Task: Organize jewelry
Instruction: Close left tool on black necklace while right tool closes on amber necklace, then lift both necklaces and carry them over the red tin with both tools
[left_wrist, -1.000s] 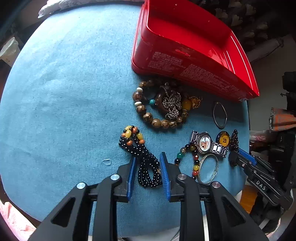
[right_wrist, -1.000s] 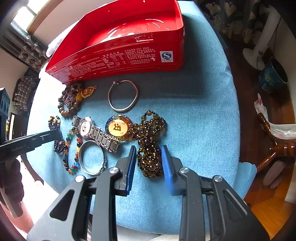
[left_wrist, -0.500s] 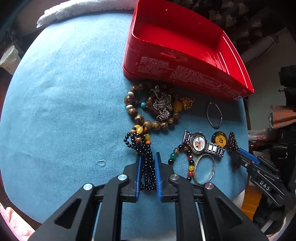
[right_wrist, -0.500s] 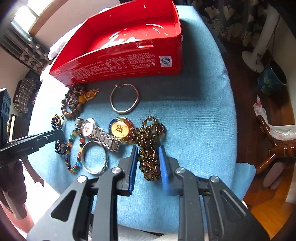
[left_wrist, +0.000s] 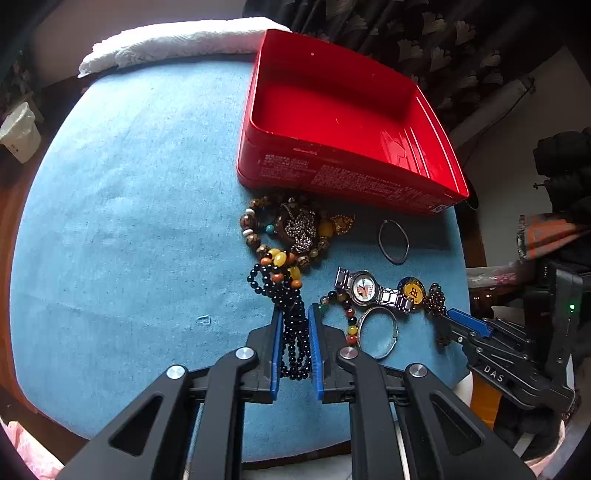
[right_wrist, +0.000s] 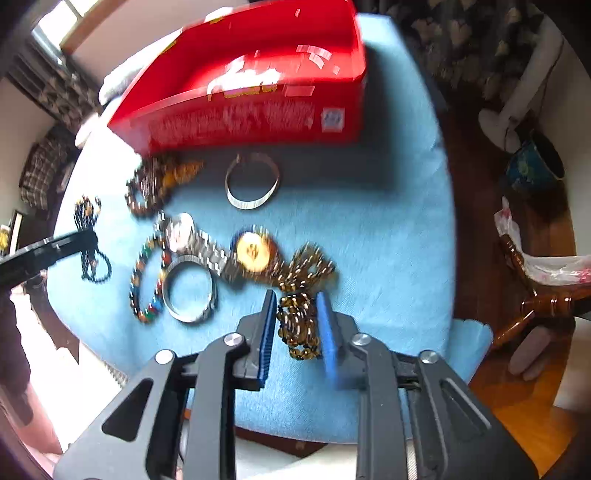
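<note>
Black bead strand (left_wrist: 293, 332) clamped between left jaws, amber strand (right_wrist: 297, 325) between opening right jaws

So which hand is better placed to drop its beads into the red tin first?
Probably left. The left gripper is shut on the black bead strand, its upper end near the red tin. The right gripper's jaws are opening around the brown bead strand.

1 red tin (left_wrist: 343, 177), 1 watch (left_wrist: 364, 290), 2 bangles (left_wrist: 393, 242).
</note>
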